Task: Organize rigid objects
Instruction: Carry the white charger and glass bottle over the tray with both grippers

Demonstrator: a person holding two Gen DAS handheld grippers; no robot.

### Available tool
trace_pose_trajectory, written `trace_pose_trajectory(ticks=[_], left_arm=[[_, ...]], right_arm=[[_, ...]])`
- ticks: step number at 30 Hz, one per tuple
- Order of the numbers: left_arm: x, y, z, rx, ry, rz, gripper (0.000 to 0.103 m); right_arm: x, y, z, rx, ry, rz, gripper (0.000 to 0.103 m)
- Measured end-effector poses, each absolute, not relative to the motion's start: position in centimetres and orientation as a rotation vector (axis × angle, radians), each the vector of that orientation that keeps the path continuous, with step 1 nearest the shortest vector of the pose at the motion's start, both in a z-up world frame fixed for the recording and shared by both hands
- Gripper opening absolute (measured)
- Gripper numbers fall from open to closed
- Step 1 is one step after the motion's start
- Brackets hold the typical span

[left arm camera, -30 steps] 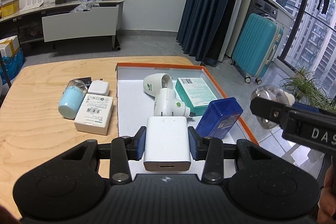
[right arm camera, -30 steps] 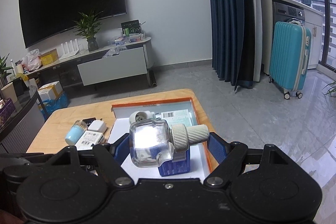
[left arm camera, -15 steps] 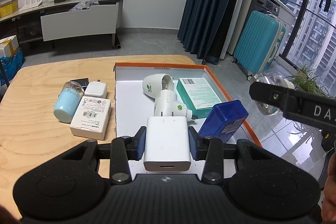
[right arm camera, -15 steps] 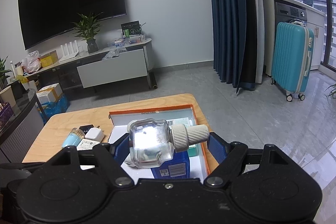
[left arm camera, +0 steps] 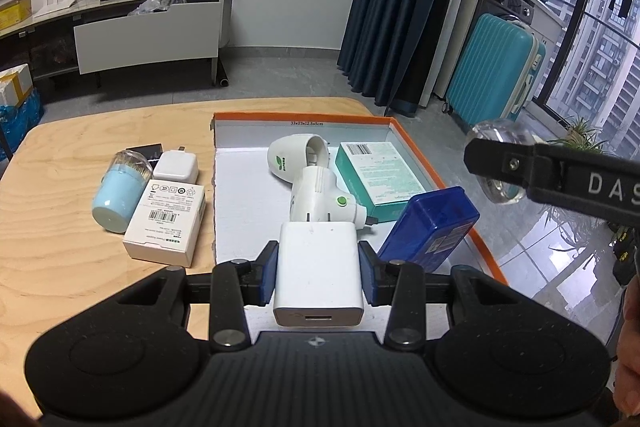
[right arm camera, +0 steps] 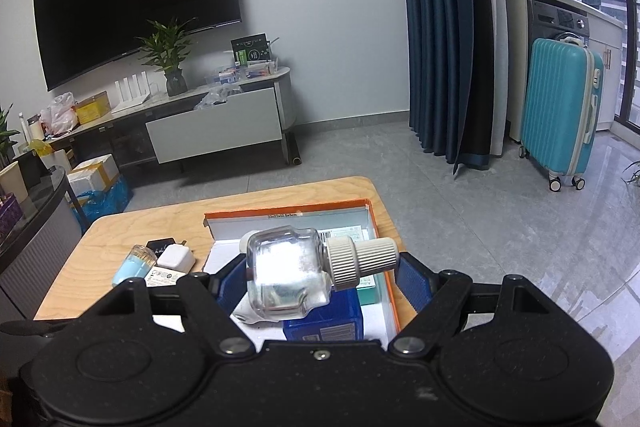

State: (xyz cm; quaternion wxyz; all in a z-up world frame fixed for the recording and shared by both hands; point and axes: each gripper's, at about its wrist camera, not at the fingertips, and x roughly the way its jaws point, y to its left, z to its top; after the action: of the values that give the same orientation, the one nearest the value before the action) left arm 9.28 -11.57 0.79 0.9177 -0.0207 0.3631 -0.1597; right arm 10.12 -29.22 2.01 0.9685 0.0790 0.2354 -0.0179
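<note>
Left gripper (left arm camera: 319, 274) clamps white charger (left arm camera: 319, 269) over near end of orange tray (left arm camera: 412, 143), port toward camera | right gripper (right arm camera: 320, 277) pinches clear bottle (right arm camera: 288, 277) end to end, long axis crosswise, cap right | risk: glass slipping, striking blue box (left arm camera: 430, 227) below.

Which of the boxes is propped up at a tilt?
The blue box at the tray's right edge; the teal box and white box lie flat.
</note>
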Motion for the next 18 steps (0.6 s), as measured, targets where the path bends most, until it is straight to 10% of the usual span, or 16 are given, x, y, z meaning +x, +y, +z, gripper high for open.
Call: trace_pose_trajectory(ticks=[18], left_arm=[[10.4, -12.3, -0.3, -0.039, 0.784, -0.341, 0.041]], right_arm=[[14.0, -29.8, 1.4, 0.158, 0.525, -0.032, 0.092]])
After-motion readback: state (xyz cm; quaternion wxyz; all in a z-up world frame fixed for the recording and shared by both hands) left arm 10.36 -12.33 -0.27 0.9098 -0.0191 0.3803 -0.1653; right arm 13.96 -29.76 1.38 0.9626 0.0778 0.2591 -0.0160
